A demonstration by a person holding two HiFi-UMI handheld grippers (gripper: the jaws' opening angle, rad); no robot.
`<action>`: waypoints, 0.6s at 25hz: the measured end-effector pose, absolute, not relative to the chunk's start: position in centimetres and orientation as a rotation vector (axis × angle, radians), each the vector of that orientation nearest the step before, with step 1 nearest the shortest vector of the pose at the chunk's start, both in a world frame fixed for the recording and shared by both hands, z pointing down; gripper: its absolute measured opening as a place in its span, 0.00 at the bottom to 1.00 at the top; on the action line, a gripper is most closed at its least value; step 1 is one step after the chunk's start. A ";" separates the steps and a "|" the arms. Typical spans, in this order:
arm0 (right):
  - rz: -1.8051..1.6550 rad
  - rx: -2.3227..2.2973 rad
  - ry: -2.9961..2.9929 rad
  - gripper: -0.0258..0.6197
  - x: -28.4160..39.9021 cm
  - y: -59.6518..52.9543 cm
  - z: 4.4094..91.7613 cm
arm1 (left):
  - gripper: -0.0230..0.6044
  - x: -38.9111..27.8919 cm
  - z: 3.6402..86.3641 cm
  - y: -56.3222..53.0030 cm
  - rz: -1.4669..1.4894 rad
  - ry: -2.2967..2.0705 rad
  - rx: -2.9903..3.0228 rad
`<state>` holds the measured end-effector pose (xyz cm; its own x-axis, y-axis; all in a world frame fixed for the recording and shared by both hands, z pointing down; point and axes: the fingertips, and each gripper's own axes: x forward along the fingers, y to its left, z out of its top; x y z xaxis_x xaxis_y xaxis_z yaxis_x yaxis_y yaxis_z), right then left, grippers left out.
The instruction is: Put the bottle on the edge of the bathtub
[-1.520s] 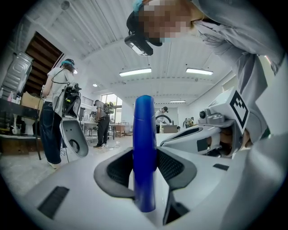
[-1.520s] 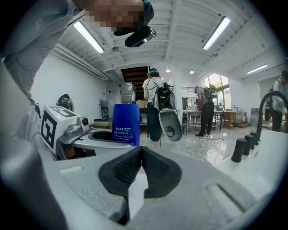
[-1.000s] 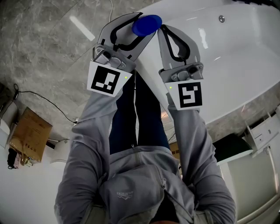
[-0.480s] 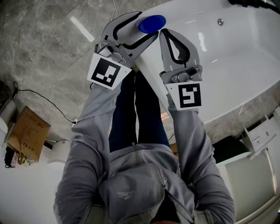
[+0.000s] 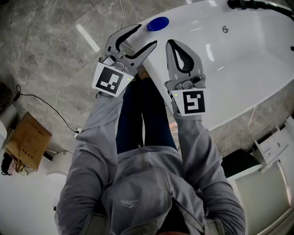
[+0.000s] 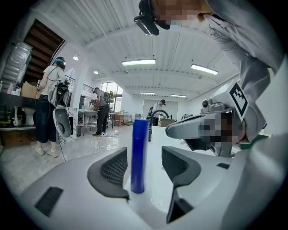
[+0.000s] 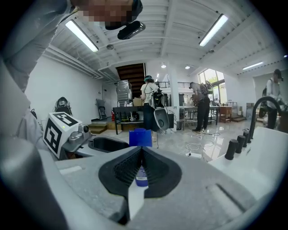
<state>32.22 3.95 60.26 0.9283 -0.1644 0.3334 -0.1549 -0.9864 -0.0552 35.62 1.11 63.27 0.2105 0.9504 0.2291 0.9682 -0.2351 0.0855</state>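
Observation:
A blue bottle [image 5: 157,23] stands upright on the white bathtub's rim [image 5: 159,59]. My left gripper [image 5: 138,39] sits just short of it. Its jaws are opening, and the pads are clear of the bottle. In the left gripper view the bottle [image 6: 139,152] stands free a little ahead of the spread fingers of the left gripper [image 6: 144,161]. My right gripper [image 5: 171,43] is shut and holds nothing, to the right of the bottle over the rim. In the right gripper view the bottle [image 7: 140,137] shows behind the closed right gripper [image 7: 141,155].
The tub's basin [image 5: 239,64] opens to the right, with a black faucet [image 5: 248,4] at its far end and black knobs [image 7: 231,148] on the rim. A cardboard box [image 5: 25,137] and a cable [image 5: 46,105] lie on the marble floor at left. People [image 6: 47,103] stand in the background.
The left gripper's jaws have spread off the bottle and drawn back toward me. The bottle stays standing on the rim. The right gripper has drawn back slightly too.

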 end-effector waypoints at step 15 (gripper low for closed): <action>-0.389 -3.156 0.201 0.05 30.6 2.4 46.9 | 0.05 33.1 48.1 -2.1 -0.201 -1.753 -2.445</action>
